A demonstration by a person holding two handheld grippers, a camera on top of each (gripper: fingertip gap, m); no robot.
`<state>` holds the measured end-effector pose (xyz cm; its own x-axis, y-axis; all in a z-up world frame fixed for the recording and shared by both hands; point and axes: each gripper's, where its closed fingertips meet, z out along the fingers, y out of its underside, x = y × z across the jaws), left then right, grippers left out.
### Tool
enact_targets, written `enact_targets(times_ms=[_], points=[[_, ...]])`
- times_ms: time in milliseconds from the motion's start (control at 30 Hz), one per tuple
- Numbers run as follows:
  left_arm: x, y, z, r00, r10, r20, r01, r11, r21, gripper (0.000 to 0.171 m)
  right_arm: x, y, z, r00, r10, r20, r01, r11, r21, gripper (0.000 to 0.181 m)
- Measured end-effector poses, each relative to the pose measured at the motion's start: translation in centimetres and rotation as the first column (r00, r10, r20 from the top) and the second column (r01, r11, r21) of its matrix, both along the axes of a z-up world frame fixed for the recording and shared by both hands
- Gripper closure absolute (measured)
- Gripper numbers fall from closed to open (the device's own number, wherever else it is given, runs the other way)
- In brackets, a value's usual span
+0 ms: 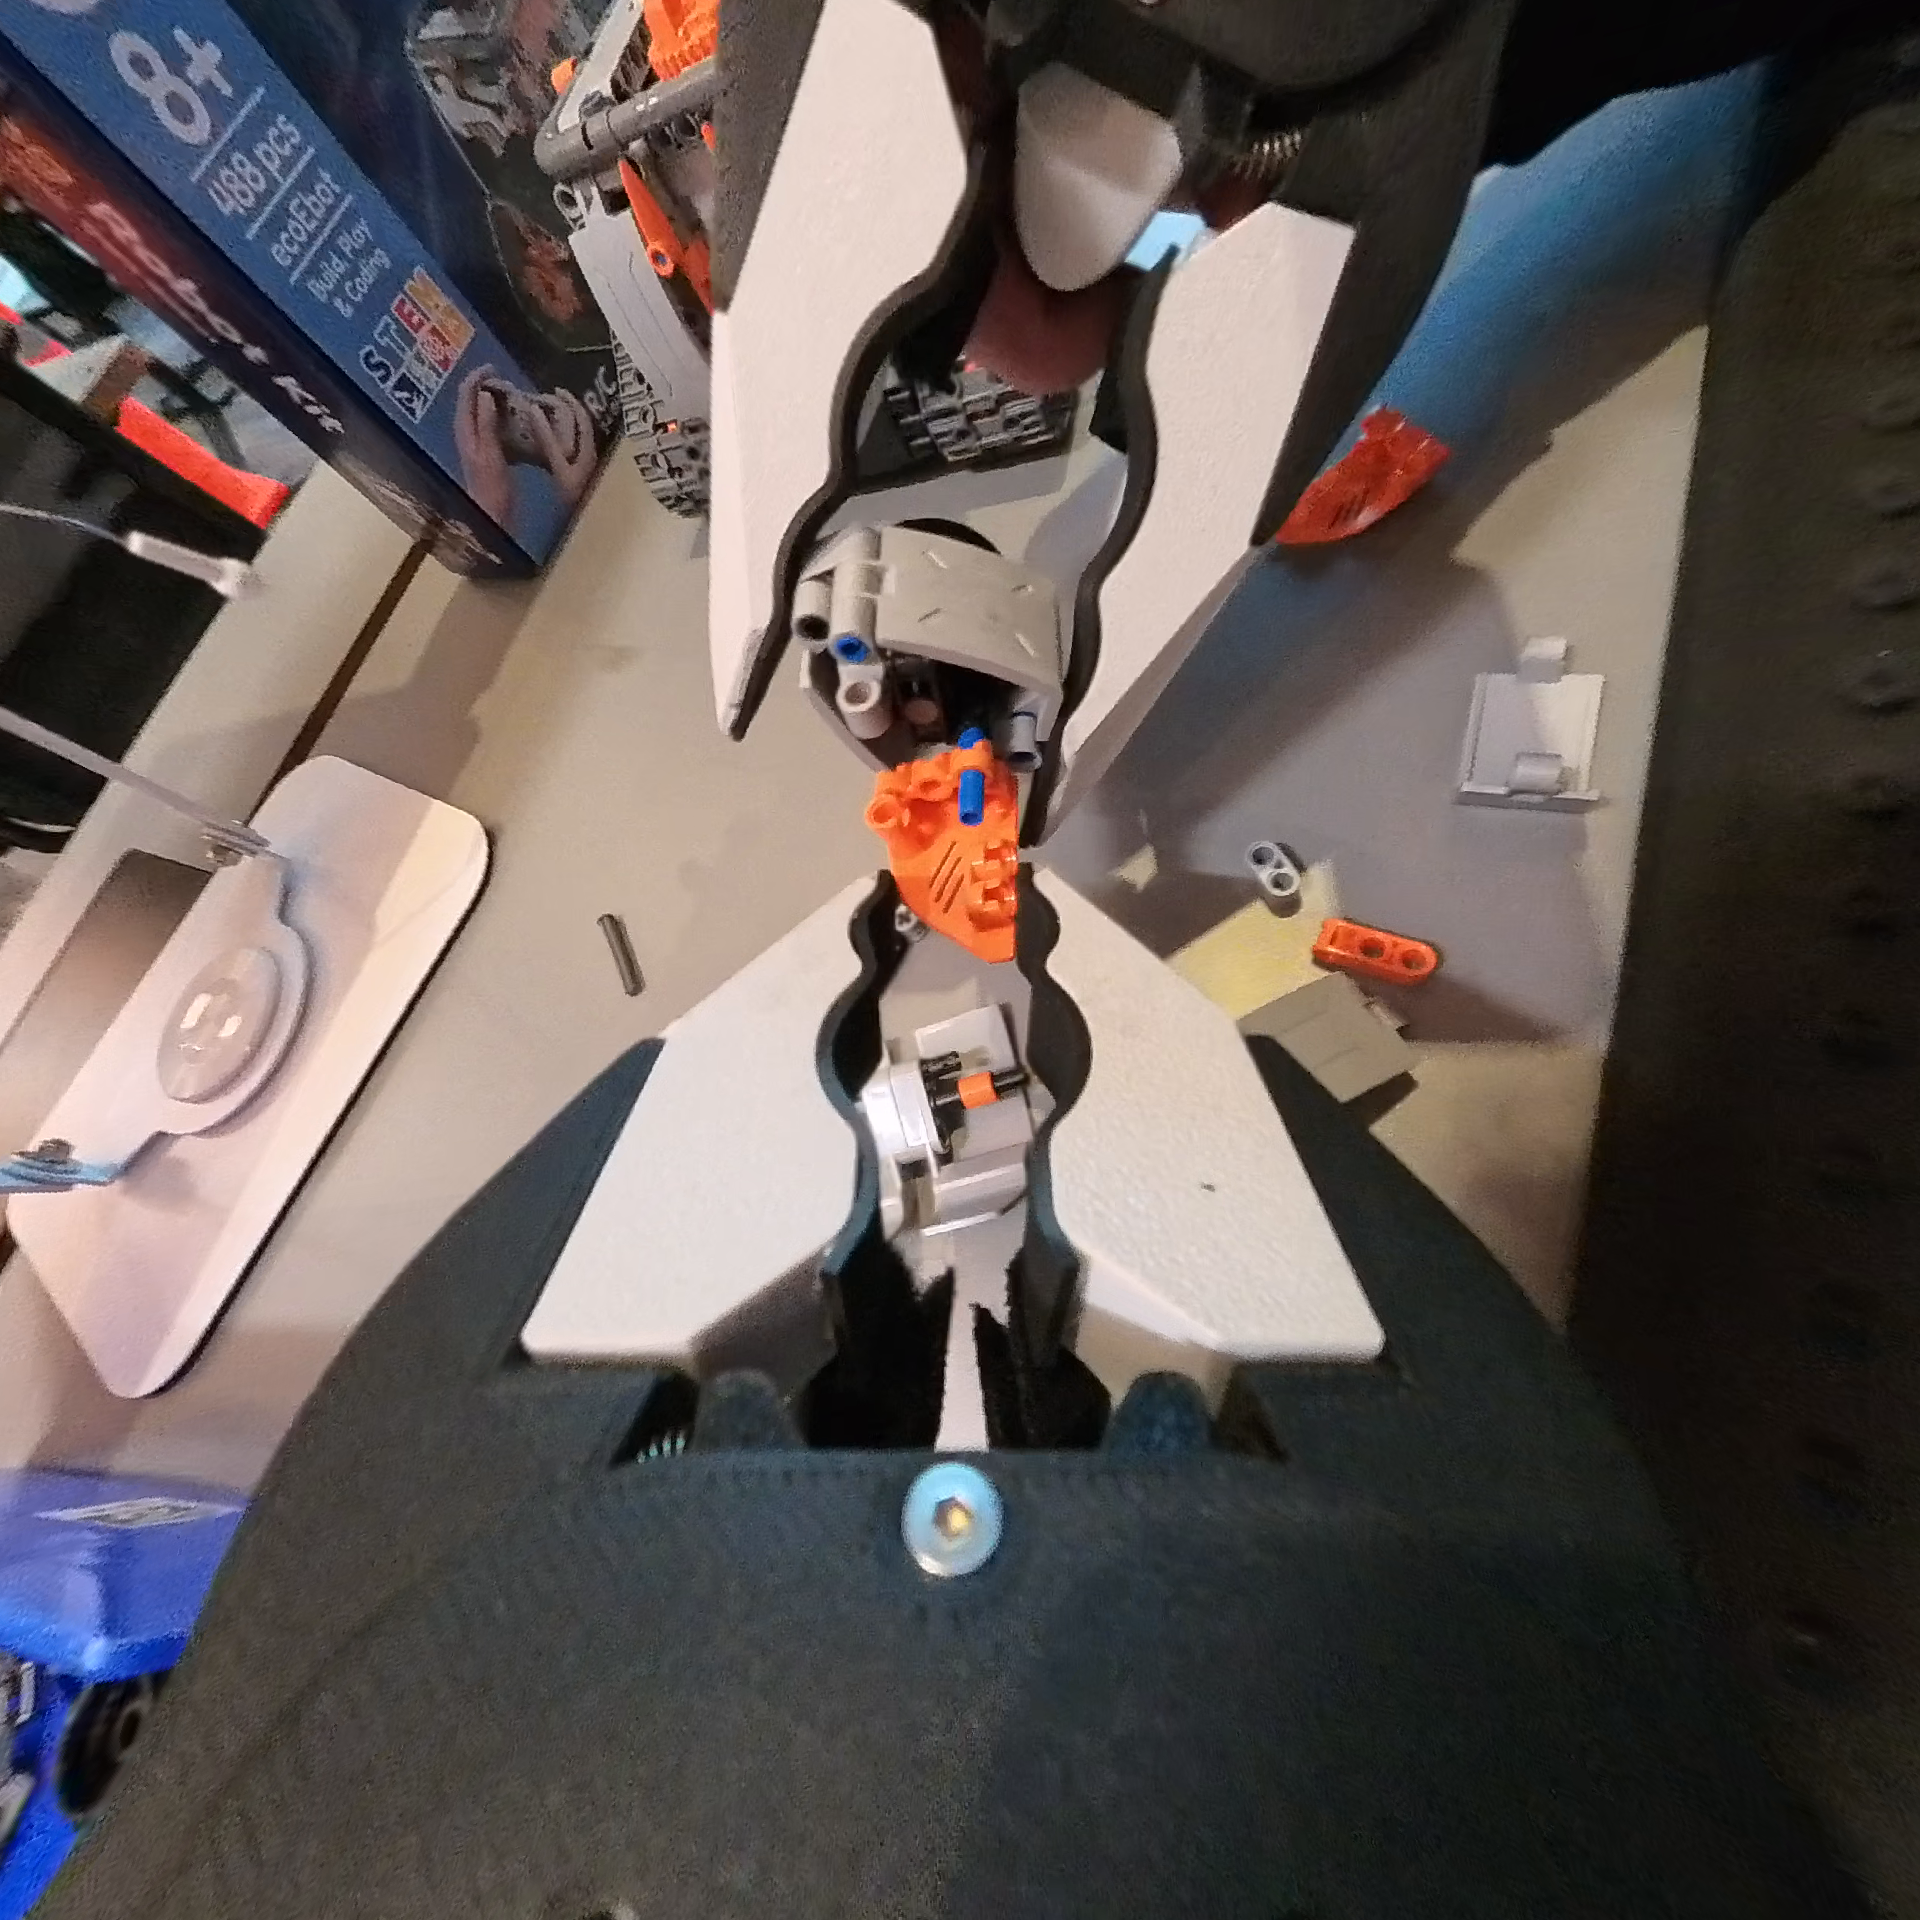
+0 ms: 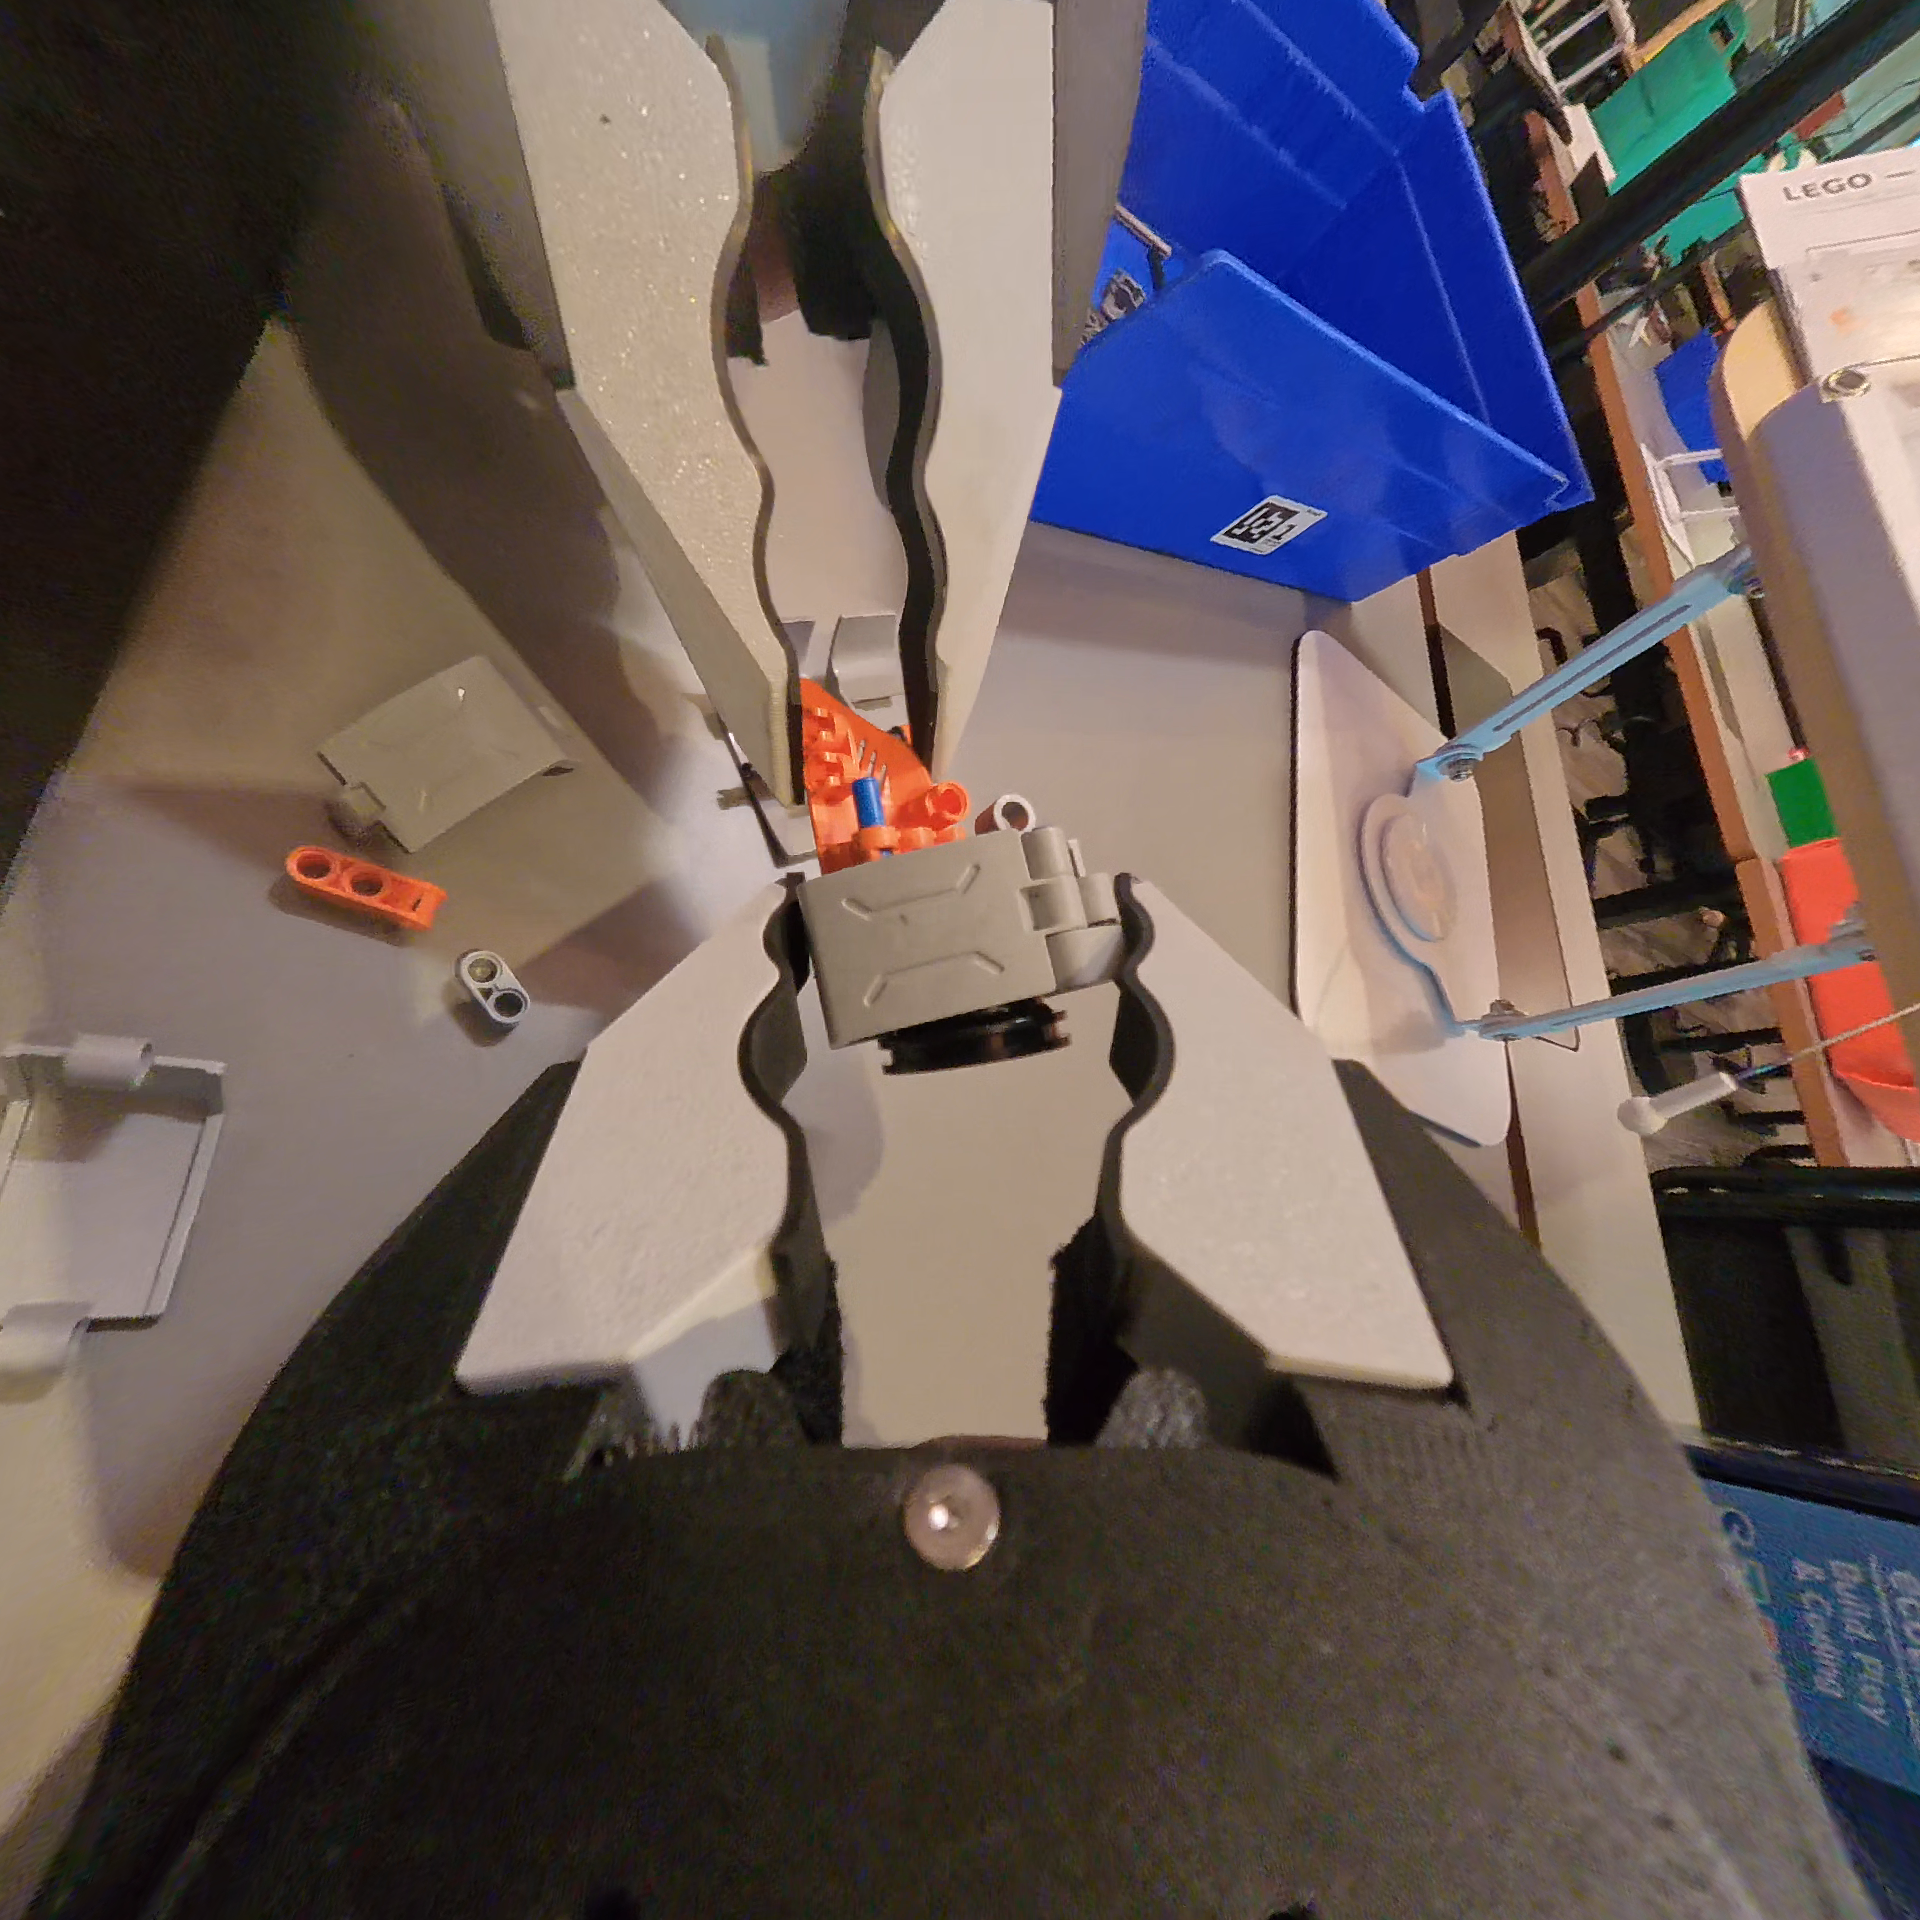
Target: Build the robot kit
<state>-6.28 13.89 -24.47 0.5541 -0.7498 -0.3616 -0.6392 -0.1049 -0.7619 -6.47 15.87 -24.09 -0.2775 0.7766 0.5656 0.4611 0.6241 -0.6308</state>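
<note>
My left gripper (image 1: 956, 883) is shut on an orange slotted panel (image 1: 961, 883). My right gripper (image 2: 956, 904) is shut on a grey block assembly (image 2: 925, 951) with a black round part under it. The two grippers meet tip to tip above the table. The orange panel (image 2: 847, 769) touches the grey assembly (image 1: 935, 613) where a blue pin (image 2: 864, 802) stands. The right gripper (image 1: 904, 769) comes in from the top of the left wrist view. The left gripper (image 2: 862, 779) comes in from the top of the right wrist view. The joint itself is partly hidden.
Loose parts lie on the beige table: an orange beam (image 2: 364, 883), a small grey connector (image 2: 494, 982), grey panels (image 2: 447, 753) (image 2: 94, 1174), a black pin (image 1: 620, 954), an orange-red panel (image 1: 1361, 478). A blue kit box (image 1: 312, 260), a white stand base (image 1: 239, 1039) and blue bins (image 2: 1299, 364) border the area. Left and right tips are no more than a few centimetres apart. About 6 centimetres separates my right fingertips from the small grey connector (image 2: 494, 982). It turns up in the left wrist view (image 1: 1273, 868) as well.
</note>
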Motion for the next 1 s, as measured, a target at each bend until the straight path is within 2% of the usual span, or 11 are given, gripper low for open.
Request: enact_targets(times_ms=[433, 667, 1000], points=[[-0.03, 0.12, -0.25, 0.989, 0.003, -0.147, 0.014, 0.993, 0.113, 0.151, 0.24, -0.14, -0.82, 0.999, 0.006, 0.045, -0.001, 0.994, -0.106, 0.125], [0.03, 0.02, -0.13, 0.999, -0.008, -0.033, 0.009, 1.000, 0.028, 0.152, 0.15, -0.10, -0.44, 1.000, 0.005, 0.025, -0.003, 0.997, -0.081, 0.125], [0.09, 0.01, -0.16, 1.000, -0.005, 0.018, 0.006, 1.000, -0.020, 0.151, 0.12, -0.01, -0.33, 1.000, 0.002, 0.015, -0.002, 0.998, -0.055, 0.125]])
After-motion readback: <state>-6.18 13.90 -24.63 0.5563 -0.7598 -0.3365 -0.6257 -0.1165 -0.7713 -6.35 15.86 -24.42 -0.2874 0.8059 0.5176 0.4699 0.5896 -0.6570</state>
